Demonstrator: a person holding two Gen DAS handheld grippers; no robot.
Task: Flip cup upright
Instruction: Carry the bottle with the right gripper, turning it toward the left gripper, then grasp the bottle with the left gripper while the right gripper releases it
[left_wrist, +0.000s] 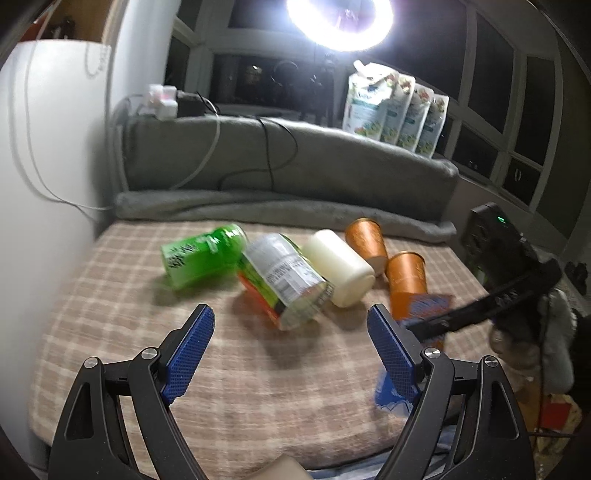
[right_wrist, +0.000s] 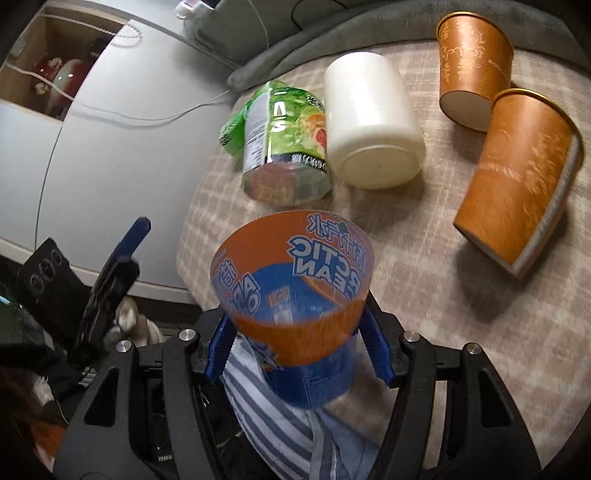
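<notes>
Midway through the flip, by the look of it. Right gripper clamped on the orange-and-blue cup, lifted clear of the checked cloth, lettering upside down, wide mouth pointing away toward the tipped containers. Left gripper spread wide, holding nothing, hovering above the cloth. Still to do: turning the cup mouth-up and setting it down standing.
</notes>
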